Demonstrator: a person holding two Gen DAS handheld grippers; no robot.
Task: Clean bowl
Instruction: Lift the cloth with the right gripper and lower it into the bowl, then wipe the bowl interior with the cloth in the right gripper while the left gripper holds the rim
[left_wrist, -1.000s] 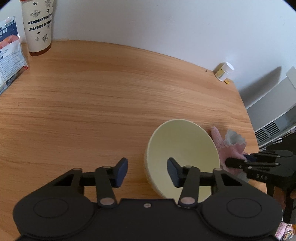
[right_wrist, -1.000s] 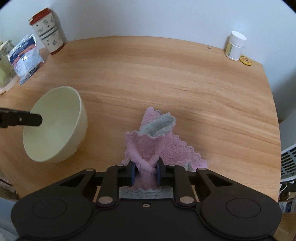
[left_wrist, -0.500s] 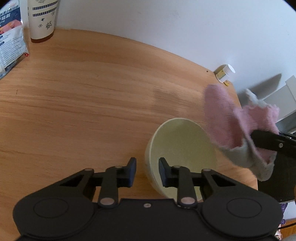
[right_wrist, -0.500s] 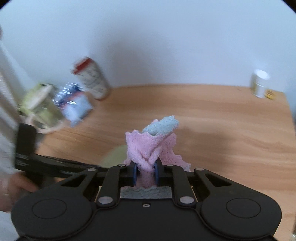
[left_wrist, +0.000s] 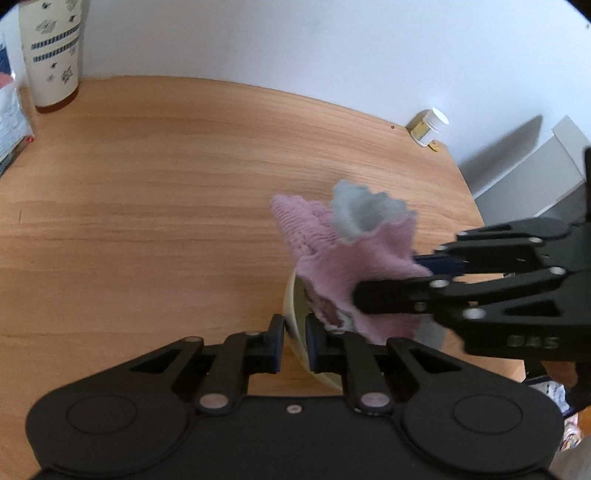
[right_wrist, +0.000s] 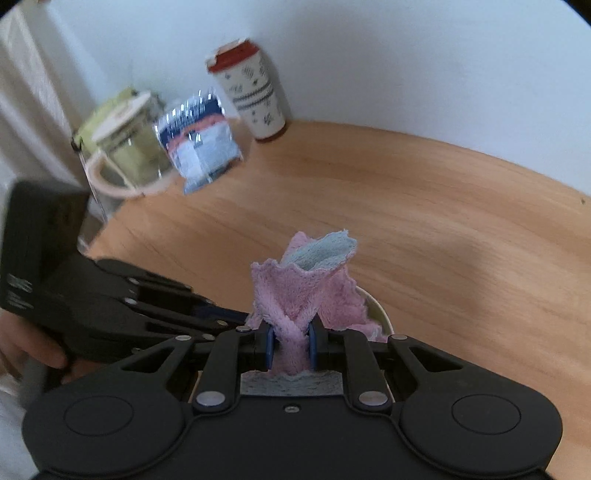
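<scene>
The pale yellow bowl stands at the near right of the wooden table, mostly hidden by cloth and grippers. My left gripper is shut on the bowl's rim, one finger inside and one outside. My right gripper is shut on a pink and grey cloth and holds it over and into the bowl; a strip of the bowl's rim shows beside it. In the left wrist view the cloth fills the bowl's mouth and the right gripper reaches in from the right.
A patterned paper cup stands at the table's back left, also in the right wrist view, with a foil packet and a lidded glass jar beside it. A small white bottle stands at the back right edge.
My left gripper closed onto the bowl's rim. My right gripper lifted the cloth off the table, swung left and lowered it into the bowl.
</scene>
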